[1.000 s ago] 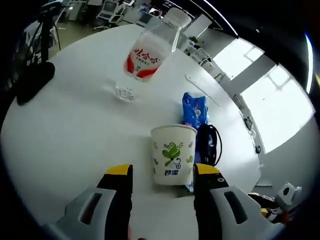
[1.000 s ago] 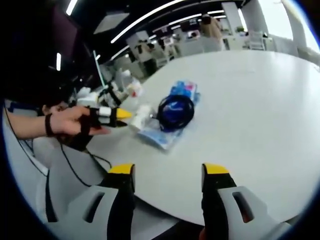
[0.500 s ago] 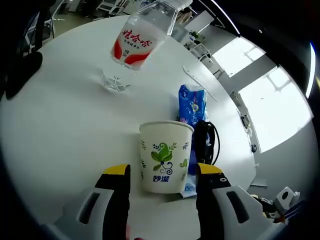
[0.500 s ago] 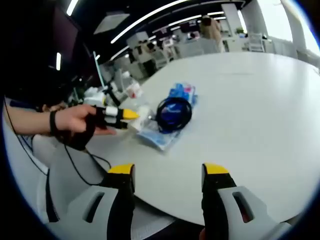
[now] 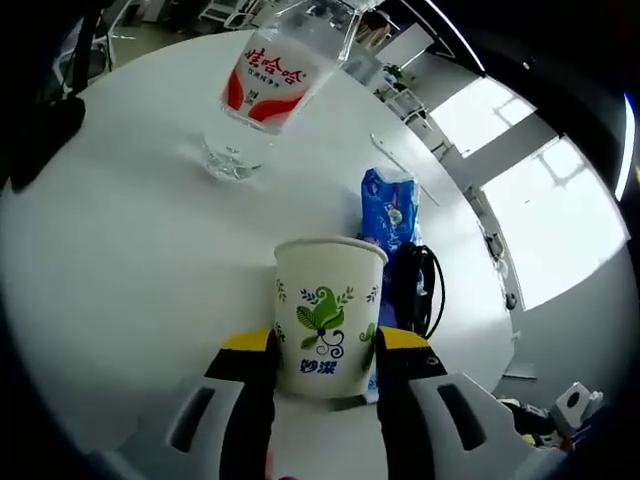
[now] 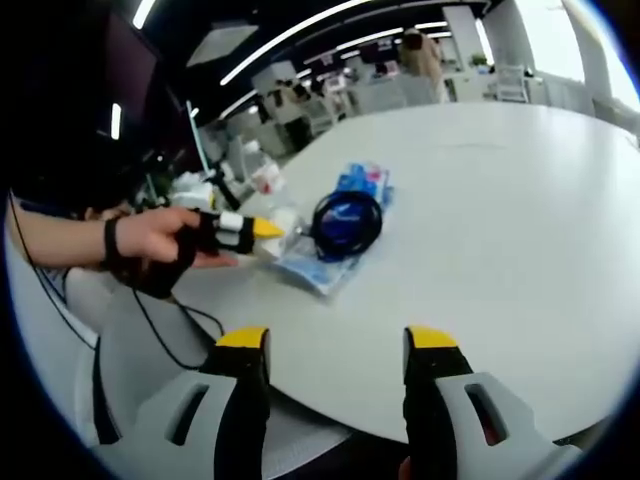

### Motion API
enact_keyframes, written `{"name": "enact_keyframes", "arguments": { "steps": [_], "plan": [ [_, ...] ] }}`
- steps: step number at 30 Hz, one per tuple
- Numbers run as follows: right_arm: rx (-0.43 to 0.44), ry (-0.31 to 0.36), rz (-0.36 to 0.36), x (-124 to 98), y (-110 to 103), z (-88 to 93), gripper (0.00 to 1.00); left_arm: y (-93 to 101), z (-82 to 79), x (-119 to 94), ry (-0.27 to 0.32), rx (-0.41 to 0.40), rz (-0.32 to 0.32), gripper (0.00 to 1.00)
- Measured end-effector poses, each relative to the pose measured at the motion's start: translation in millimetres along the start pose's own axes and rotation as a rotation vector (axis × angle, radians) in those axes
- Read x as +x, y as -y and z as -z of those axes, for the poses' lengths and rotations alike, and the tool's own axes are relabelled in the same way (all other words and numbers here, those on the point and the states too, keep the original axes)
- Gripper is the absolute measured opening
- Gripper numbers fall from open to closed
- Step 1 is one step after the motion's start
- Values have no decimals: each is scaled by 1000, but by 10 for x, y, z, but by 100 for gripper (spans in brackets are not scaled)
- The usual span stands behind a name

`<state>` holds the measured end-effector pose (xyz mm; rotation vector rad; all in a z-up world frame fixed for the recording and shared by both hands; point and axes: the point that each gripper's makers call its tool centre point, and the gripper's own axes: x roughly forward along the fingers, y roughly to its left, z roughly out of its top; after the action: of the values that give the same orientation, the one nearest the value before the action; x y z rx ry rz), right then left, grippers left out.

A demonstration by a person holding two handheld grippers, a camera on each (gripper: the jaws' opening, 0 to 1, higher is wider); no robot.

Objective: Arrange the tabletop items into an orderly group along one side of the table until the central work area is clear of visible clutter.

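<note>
A white paper cup (image 5: 328, 310) with a green leaf print stands on the round white table (image 5: 120, 250). My left gripper (image 5: 325, 345) has its yellow-tipped jaws pressed against both sides of the cup. Right behind the cup lie a coiled black cable (image 5: 418, 285) and a blue packet (image 5: 390, 205). Farther off stands a clear water bottle (image 5: 275, 70) with a red label. In the right gripper view a hand (image 6: 150, 245) holds the left gripper (image 6: 262, 232) at the cup (image 6: 285, 225), beside the cable (image 6: 348, 222) and packet (image 6: 350, 190). My right gripper (image 6: 335, 345) hangs open at the table's near edge, holding nothing.
A dark object (image 5: 45, 140) lies at the table's left rim. A thin white strip (image 5: 400, 165) lies beyond the packet. The broad white tabletop (image 6: 500, 200) stretches to the right of the cable. Desks and chairs fill the room behind.
My left gripper moved forward onto the cup and its jaws narrowed until they touch the cup's sides. The right gripper stayed still and open.
</note>
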<state>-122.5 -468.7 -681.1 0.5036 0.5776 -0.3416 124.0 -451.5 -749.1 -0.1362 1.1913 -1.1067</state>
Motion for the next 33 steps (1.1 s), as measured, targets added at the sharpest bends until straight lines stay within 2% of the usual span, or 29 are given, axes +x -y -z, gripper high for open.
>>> {"name": "enact_keyframes", "arguments": {
  "steps": [5, 9, 14, 21, 28, 33],
  "plan": [
    [1, 2, 0, -10, 31, -21, 52, -17, -12, -127, 35, 0, 16, 37],
    [0, -1, -7, 19, 19, -31, 51, -17, 96, -274, 30, 36, 17, 37],
    [-7, -8, -29, 89, -65, -41, 51, -10, 205, -474, 40, 35, 45, 37],
    [-28, -28, -77, 204, -206, -45, 51, -67, 351, -647, 33, 111, 37, 37],
    [-54, -43, -119, 305, -315, -84, 51, 25, 427, -743, 23, 200, 46, 38],
    [-79, -50, -149, 372, -388, -145, 50, 104, 413, -802, 19, 323, 43, 38]
  ]
}}
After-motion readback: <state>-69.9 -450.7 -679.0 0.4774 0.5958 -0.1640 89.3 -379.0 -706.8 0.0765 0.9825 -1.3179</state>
